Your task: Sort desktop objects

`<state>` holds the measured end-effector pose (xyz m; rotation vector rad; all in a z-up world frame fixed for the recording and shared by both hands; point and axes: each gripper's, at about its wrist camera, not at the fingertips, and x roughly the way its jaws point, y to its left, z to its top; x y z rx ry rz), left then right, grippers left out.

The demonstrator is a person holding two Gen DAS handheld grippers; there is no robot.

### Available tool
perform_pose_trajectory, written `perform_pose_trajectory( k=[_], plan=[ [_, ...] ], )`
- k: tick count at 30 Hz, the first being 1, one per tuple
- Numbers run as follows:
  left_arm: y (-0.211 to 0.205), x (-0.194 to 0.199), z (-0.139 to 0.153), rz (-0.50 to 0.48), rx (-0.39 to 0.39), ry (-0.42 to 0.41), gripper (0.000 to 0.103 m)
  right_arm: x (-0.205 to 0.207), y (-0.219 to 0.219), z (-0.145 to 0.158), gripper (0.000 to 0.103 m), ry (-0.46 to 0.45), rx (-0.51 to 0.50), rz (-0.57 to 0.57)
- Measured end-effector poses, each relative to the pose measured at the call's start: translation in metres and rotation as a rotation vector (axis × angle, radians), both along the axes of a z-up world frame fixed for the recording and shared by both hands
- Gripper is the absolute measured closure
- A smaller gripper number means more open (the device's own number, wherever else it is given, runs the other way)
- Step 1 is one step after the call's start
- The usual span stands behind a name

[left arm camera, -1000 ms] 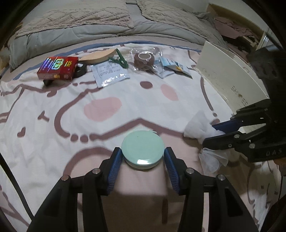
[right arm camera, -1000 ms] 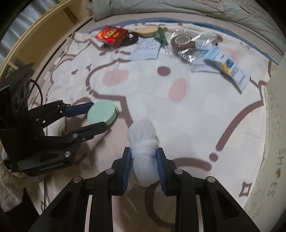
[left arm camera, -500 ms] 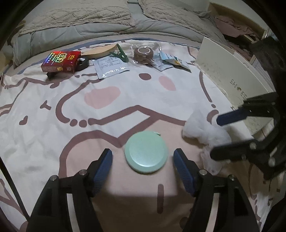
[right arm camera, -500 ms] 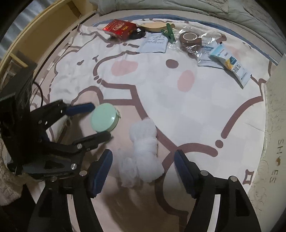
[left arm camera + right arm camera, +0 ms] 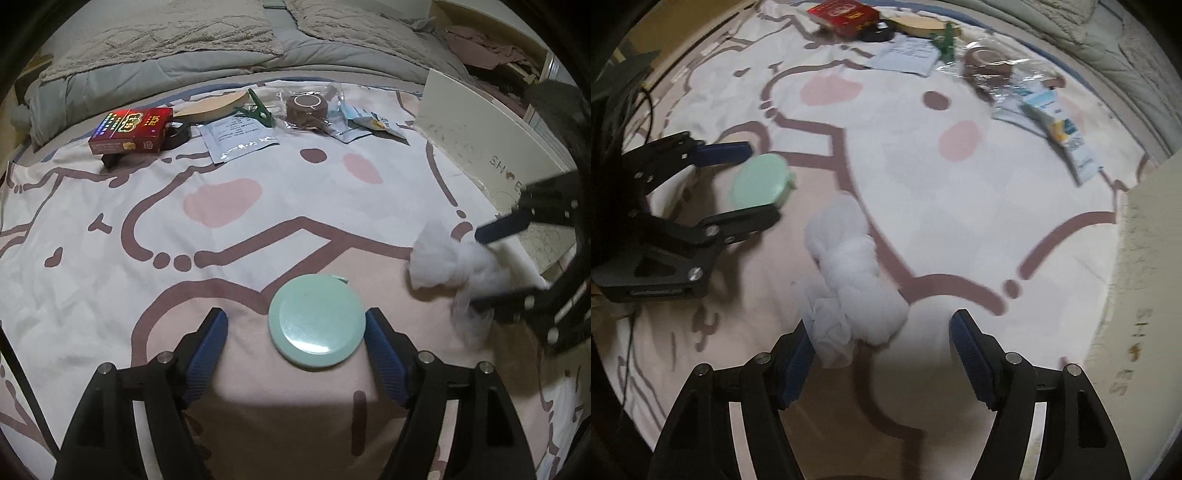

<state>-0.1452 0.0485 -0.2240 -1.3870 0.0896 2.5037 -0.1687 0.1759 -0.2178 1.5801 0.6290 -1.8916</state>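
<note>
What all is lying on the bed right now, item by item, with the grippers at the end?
round tin: 1, mint green, near edge, between left gripper's fingers
cotton wad: 1, white, right of the tin
card box: 1, red, far row, left end
black ring: 1, beside the box
wooden piece: 1, tan, far row
clip: 1, green, far row
sachet: 1, white, far row
tape roll: 1, brown, in clear wrap
packet: 1, blue-white, far right
shoe box: 1, cream, right edge
left gripper: opening, not clamping the tin
right gripper: open around the wad's near end
</note>
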Motion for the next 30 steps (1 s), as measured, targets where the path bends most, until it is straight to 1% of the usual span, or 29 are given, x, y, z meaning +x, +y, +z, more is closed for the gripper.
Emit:
perform_pose_trajectory(
  k=[5,10,14,15,17,19,21,22,24,25,28,30],
  plan=[
    [0.001,0.000,-0.003,-0.006,0.000,0.007,0.022,-0.011,0.012,0.003,0.031,0.038,0.057,-0.008],
    [0.003,0.001,-0.004,-0.015,-0.007,0.013,0.018,-0.022,0.027,0.003,0.031,0.054,0.101,-0.064],
    [0.004,0.001,-0.006,-0.022,-0.006,0.010,0.013,-0.025,0.036,0.011,0.031,0.062,0.121,-0.068],
    [0.004,0.001,-0.007,-0.025,-0.007,0.009,0.012,-0.025,0.037,0.014,0.031,0.059,0.114,-0.063],
    [0.005,0.001,-0.008,-0.028,-0.009,0.007,0.011,-0.023,0.041,0.025,0.031,0.020,0.058,-0.044],
    [0.005,0.001,-0.008,-0.029,-0.010,0.006,0.010,-0.024,0.044,0.035,0.031,0.001,-0.004,-0.063],
    [0.006,0.002,-0.008,-0.028,-0.010,0.008,0.010,-0.028,0.047,0.041,0.031,-0.025,-0.068,-0.117],
    [0.006,0.002,-0.008,-0.028,-0.010,0.008,0.010,-0.031,0.050,0.043,0.031,-0.061,-0.117,-0.169],
    [0.005,0.002,-0.008,-0.027,-0.015,0.010,0.010,-0.027,0.047,0.043,0.031,-0.105,-0.163,-0.235],
    [0.005,0.003,-0.008,-0.025,-0.017,0.011,0.010,-0.028,0.045,0.041,0.031,-0.127,-0.178,-0.272],
    [0.005,0.004,-0.008,-0.021,-0.019,0.013,0.010,-0.022,0.035,0.035,0.031,-0.150,-0.203,-0.351],
    [0.005,0.004,-0.008,-0.020,-0.020,0.013,0.010,-0.023,0.023,0.030,0.031,-0.139,-0.199,-0.385]
  ],
)
